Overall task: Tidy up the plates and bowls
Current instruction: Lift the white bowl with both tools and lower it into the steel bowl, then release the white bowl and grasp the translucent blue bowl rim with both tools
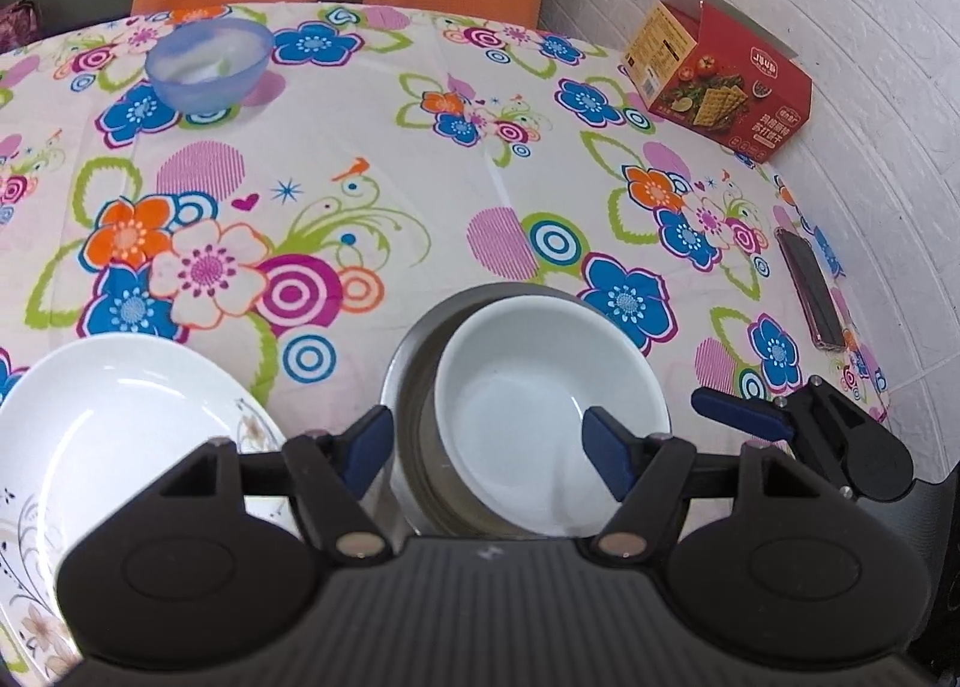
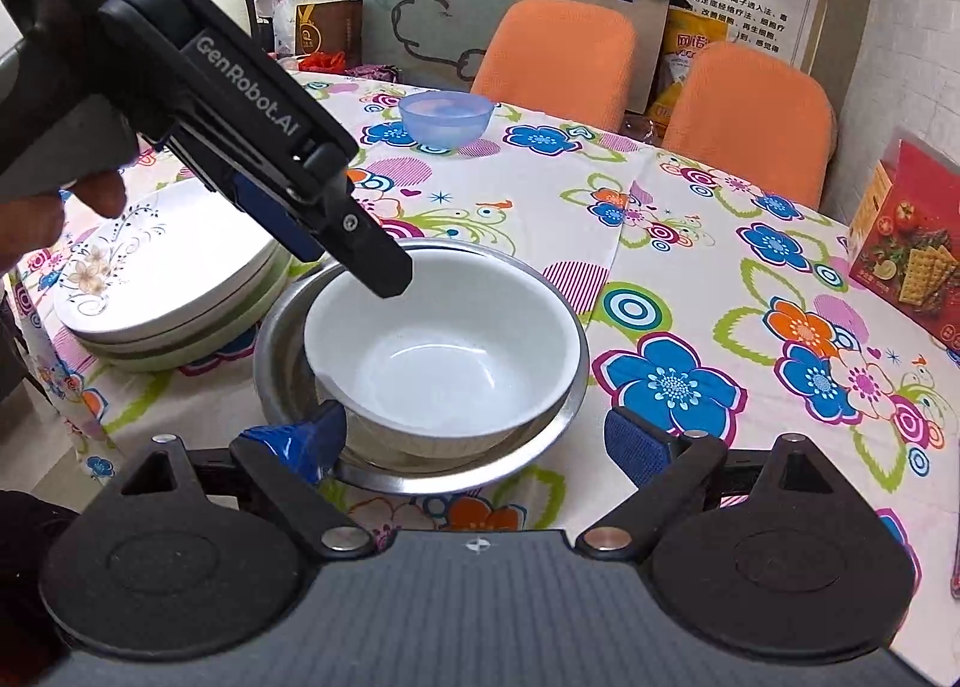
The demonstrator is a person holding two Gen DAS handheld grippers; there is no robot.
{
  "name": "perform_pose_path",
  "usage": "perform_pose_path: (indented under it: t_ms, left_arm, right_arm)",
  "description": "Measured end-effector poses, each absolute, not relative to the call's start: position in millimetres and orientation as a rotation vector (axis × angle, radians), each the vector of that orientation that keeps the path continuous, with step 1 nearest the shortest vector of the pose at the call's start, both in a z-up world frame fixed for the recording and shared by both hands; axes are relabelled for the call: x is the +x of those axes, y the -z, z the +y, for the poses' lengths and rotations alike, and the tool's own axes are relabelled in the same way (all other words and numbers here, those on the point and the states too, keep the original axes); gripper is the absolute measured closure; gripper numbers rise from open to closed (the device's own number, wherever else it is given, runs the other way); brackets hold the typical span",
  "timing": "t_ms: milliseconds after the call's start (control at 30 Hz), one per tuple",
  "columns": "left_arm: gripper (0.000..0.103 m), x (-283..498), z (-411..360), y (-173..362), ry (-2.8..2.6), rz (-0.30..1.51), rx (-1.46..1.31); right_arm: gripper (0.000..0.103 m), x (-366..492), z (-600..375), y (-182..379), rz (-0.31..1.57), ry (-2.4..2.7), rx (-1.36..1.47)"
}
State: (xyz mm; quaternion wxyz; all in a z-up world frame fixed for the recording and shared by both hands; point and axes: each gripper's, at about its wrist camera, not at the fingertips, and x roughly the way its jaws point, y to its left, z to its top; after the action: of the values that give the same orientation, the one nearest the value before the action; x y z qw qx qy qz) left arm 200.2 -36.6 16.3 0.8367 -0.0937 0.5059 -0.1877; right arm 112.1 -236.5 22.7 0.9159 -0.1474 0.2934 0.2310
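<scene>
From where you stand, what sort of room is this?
Probably a home dining area: a table under a flowered tablecloth, orange chairs pulled up to it, stacked plates and a cracker box on top.

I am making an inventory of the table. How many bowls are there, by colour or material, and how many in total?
White bowl: 1, nested inside the steel bowl
Steel bowl: 1
Translucent blue bowl: 1, at the far side
Total: 3 bowls

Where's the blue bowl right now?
The blue bowl sits alone at the table's far side, near the orange chairs, well beyond the white bowl nested in the steel bowl.
</scene>
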Motion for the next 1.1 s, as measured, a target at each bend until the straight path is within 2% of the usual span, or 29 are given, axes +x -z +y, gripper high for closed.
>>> perform_pose_path:
  t_ms: [200,500,800,1100]
  left_arm:
    - [0.032,200,-29,-21,0.391,1.042,-0.211]
    - [0.031,192,-12,-36,0.264,0.919,-0.127]
    - [0.03,201,27,-44,0.177,0.862,-0.115]
    - [0.03,255,76,-30,0.106,0.881,-0.137]
  right_arm:
    - [0.023,95,-239,-27,0.626,-0.523,-0.3]
    - [0.023,101,-232,-58,0.51,-0.506,-0.284]
    - [0.023,168,-210,-80,0.512,-0.482,-0.26]
    - [0.023,265,-169,-91,0.551,-0.494,-0.267]
